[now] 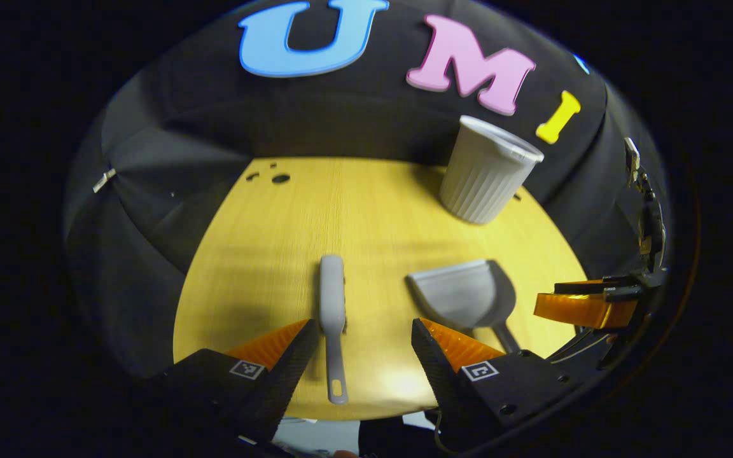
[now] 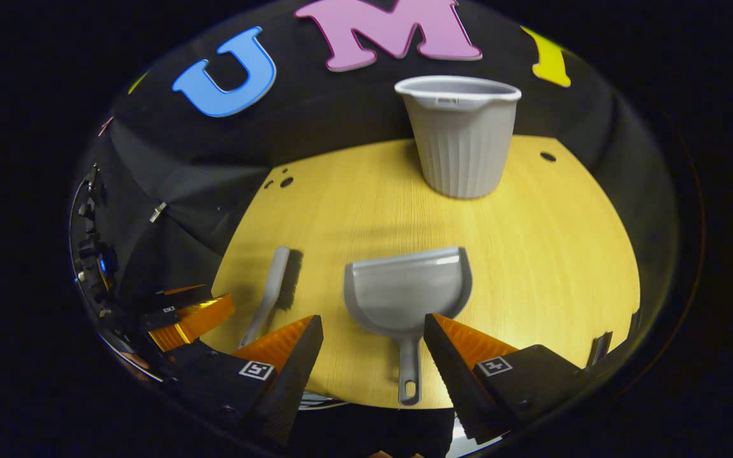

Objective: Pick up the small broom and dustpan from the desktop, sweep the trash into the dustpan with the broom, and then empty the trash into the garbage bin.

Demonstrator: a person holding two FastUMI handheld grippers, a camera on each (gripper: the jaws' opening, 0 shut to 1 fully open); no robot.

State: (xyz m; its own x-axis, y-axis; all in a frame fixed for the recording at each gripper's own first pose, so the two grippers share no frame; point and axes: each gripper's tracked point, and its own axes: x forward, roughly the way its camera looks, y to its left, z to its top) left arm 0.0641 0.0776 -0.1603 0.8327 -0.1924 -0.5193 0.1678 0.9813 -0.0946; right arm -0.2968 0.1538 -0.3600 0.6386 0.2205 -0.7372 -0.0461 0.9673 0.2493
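Both grippers, left (image 1: 360, 337) and right (image 2: 373, 334), hang spread wide; center each over its handle, broom (image 1: 333, 305) and dustpan (image 2: 404, 292).

text: none legible | fingers (image 1: 249, 369): square coded markers, unreadable

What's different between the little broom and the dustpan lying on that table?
The broom is a narrow straight stick with dark bristles along one side; the dustpan spreads into a wide scoop on a short handle. The broom lies between the left gripper's open fingers, the dustpan between the right gripper's. Both are grey and lie flat with handle ends toward the grippers.
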